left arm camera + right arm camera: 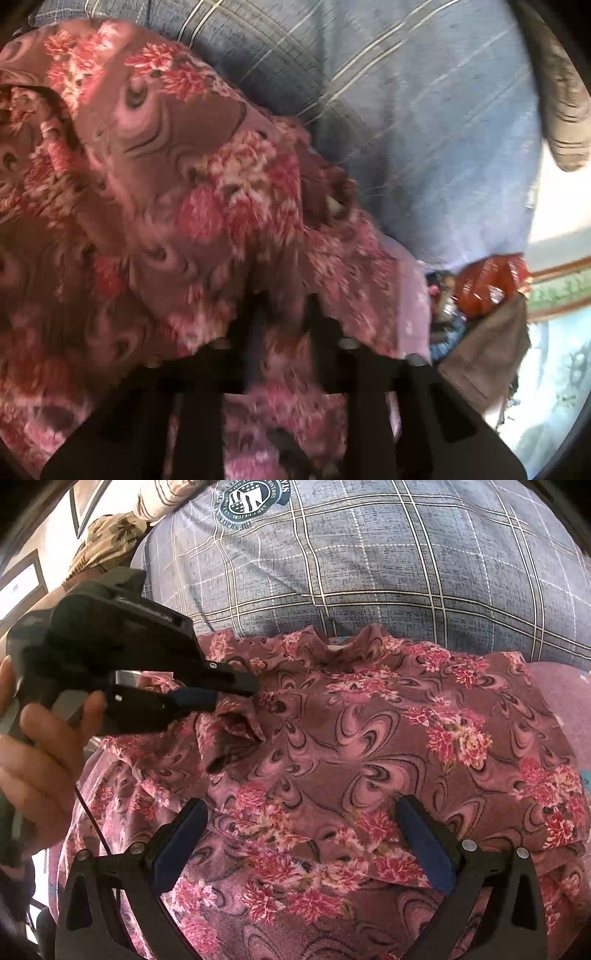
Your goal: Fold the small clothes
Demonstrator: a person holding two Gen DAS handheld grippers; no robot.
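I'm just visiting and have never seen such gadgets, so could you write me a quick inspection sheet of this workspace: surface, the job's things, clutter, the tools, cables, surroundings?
Surface: a blue plaid bedcover with a round printed crest.
Job's things: one floral garment, maroon with pink flowers, spread over the cover and bunched at one edge.
Clutter: an orange-red shiny object and brownish cloth at the side; too blurred to identify.
Grippers: left tool pinches a fold of the garment; right tool hangs open above it.
Cables: a thin dark cable runs below the hand holding the left tool.
Surroundings: patterned pillows beyond the cover; bright wall behind.
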